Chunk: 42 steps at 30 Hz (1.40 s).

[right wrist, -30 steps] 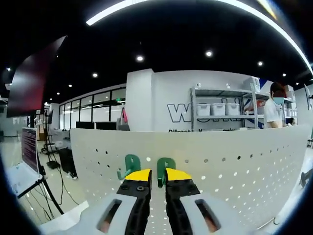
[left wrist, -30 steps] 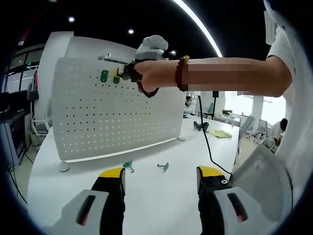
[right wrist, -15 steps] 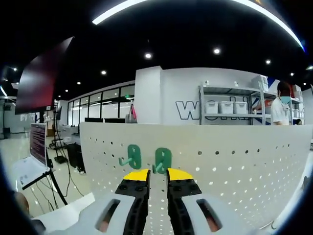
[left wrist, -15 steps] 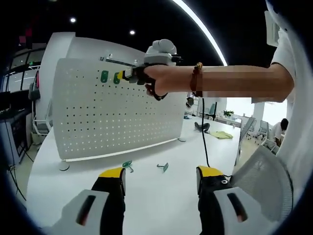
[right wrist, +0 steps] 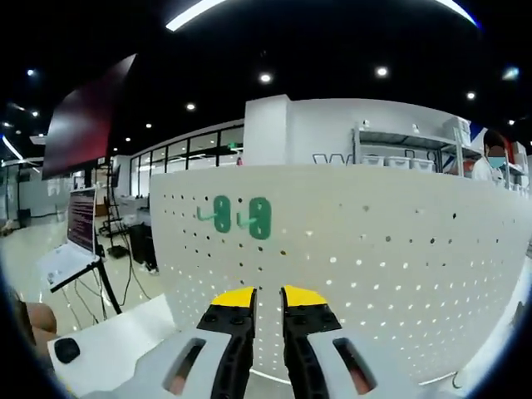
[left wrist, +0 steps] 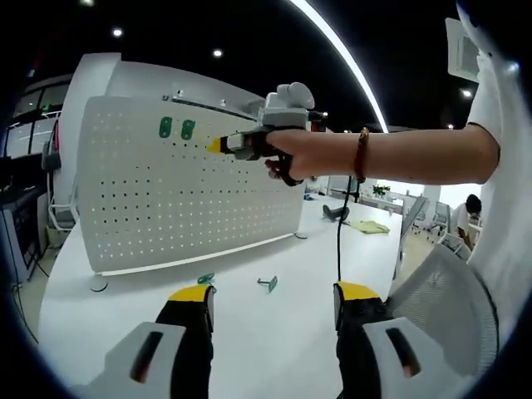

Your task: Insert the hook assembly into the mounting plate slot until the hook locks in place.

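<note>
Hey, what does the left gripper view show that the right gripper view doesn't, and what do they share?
Left gripper view: two loose green hooks on the white table, the person's arm, and the right hand-held gripper held near the pegboard, its own jaws open. Right gripper view: shelving with bins behind the board, a laptop, and nearly closed jaws holding nothing. Both: the white pegboard with two green hooks mounted near its top edge.

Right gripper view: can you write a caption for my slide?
The right gripper, jaws nearly closed and empty, faces a white pegboard with two green hooks mounted.
</note>
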Tool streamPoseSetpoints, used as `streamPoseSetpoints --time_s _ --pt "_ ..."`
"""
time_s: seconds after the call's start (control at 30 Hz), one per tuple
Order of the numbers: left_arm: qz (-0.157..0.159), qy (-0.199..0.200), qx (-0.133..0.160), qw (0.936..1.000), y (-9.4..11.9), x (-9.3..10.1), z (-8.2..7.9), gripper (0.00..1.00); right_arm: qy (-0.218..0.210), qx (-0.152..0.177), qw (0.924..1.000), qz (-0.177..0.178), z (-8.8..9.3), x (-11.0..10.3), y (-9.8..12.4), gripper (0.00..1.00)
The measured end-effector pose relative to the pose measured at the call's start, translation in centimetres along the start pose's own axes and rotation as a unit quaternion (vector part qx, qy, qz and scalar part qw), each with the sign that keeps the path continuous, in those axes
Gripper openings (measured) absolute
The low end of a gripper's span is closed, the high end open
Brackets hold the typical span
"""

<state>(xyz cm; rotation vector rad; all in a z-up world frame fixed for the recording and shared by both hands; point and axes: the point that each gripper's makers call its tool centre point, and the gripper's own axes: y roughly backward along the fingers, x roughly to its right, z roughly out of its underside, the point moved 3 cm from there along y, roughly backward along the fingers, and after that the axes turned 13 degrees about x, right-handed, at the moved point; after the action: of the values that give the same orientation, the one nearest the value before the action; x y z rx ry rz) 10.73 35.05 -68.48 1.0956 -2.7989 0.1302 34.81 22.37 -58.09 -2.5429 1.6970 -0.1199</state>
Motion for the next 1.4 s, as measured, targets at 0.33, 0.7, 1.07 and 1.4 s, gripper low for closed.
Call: streamPoseSetpoints --time_s 0.33,0.7,1.07,1.4 --pt "0.013 0.001 -0.007 0.9999 -0.6 0.4 0.4 0.60 -0.008 -0.031 0.9993 0.017 2.8 1.6 2.4 0.10" --pt "0.016 0.006 -0.010 0.9998 -0.7 0.5 0.7 0.60 -0.059 -0.097 0.9916 0.063 8.0 3.0 6.0 0.09" --pt "0.020 0.008 -0.015 0.9997 -0.9 0.6 1.1 0.60 -0.071 -0.175 0.9787 0.080 13.1 3.9 9.3 0.11" --pt "0.019 0.012 -0.020 0.9996 -0.8 0.6 1.5 0.59 -0.101 -0.223 0.9652 0.092 16.6 3.5 11.6 0.13"
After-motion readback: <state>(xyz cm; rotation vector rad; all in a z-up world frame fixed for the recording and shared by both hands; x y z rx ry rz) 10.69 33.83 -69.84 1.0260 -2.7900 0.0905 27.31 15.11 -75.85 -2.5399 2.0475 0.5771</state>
